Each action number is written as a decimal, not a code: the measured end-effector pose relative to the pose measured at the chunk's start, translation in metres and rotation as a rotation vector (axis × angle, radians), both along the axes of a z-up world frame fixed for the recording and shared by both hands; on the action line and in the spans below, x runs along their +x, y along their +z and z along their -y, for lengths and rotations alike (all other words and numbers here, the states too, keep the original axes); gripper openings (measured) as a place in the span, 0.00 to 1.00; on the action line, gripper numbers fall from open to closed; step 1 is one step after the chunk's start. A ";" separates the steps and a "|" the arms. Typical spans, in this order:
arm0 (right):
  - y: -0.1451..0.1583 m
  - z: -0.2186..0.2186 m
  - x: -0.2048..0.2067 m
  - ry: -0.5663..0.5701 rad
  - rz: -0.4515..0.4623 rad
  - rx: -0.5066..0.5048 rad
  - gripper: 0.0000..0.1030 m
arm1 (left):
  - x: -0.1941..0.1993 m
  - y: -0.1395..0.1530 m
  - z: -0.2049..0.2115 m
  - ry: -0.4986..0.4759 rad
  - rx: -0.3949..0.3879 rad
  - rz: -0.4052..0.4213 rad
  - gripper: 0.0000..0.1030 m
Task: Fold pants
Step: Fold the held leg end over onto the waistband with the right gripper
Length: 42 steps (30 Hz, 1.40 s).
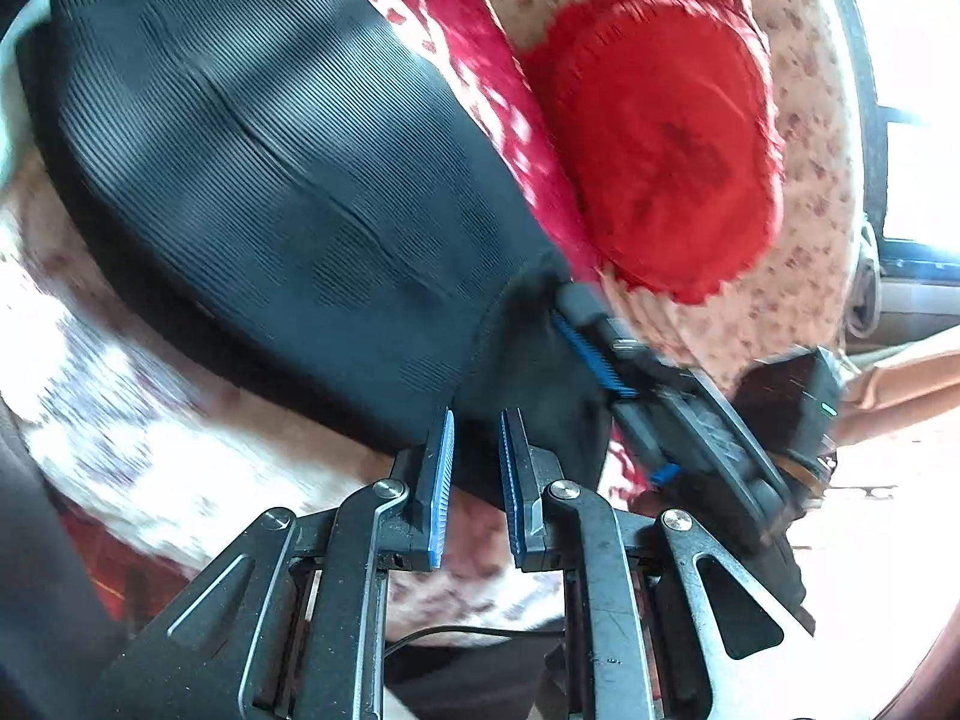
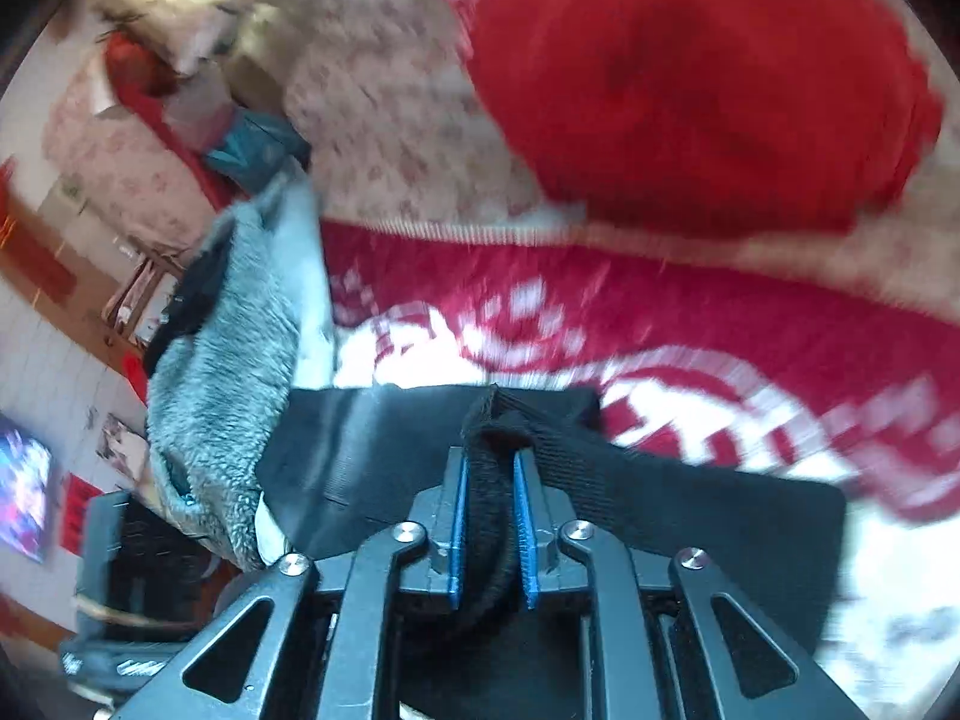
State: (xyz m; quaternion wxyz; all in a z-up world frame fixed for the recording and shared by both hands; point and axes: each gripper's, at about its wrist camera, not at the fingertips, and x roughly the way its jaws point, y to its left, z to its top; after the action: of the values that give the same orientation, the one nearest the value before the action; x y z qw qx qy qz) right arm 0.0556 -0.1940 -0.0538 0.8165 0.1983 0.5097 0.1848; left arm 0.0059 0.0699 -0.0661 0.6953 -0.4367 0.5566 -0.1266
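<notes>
The black ribbed pants (image 1: 270, 180) lie spread over a red and white patterned blanket (image 1: 456, 60). My left gripper (image 1: 477, 426) is at the pants' near edge, its blue pads a little apart with dark cloth between and behind them. My right gripper (image 1: 591, 348) shows in the left wrist view to the right, clamped on a bunched corner of the pants. In the right wrist view the right gripper (image 2: 489, 465) is shut on a thick fold of the black pants (image 2: 690, 504), which spread out below it.
A round red cushion (image 1: 666, 138) lies on a floral cover (image 1: 804, 276) beyond the pants. A grey fleece garment (image 2: 234, 372) lies left of the pants in the right wrist view. Room furniture and a tiled wall (image 2: 54, 360) show at far left.
</notes>
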 end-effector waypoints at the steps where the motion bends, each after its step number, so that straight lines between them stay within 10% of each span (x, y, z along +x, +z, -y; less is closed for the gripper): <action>1: -0.016 -0.003 0.006 0.000 -0.053 0.031 0.14 | 0.001 0.000 0.000 -0.003 0.019 0.006 0.12; 11: 0.035 0.040 -0.037 -0.030 0.097 -0.112 0.28 | 0.018 0.010 0.031 -0.121 0.145 0.082 0.45; 20: 0.007 0.079 -0.066 -0.082 0.064 -0.254 0.14 | 0.049 -0.002 0.078 -0.208 0.298 0.110 0.56; 23: -0.006 0.077 -0.060 -0.087 0.051 -0.278 0.12 | 0.049 0.001 0.092 -0.242 0.354 0.153 0.56; 25: -0.009 0.077 -0.057 -0.103 0.051 -0.264 0.12 | 0.048 0.001 0.097 -0.265 0.381 0.157 0.26; 28: -0.003 0.075 -0.058 -0.103 0.055 -0.272 0.12 | 0.045 0.005 0.095 -0.276 0.384 0.181 0.15; 42: -0.010 0.036 -0.050 -0.015 0.060 -0.304 0.12 | 0.038 -0.003 0.063 -0.217 0.433 0.179 0.13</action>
State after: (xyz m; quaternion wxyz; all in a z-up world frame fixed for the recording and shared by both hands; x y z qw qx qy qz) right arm 0.0057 -0.2295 -0.0636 0.8534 0.0704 0.5056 0.1052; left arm 0.0438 0.0070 -0.0694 0.8013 -0.2024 0.5508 -0.1167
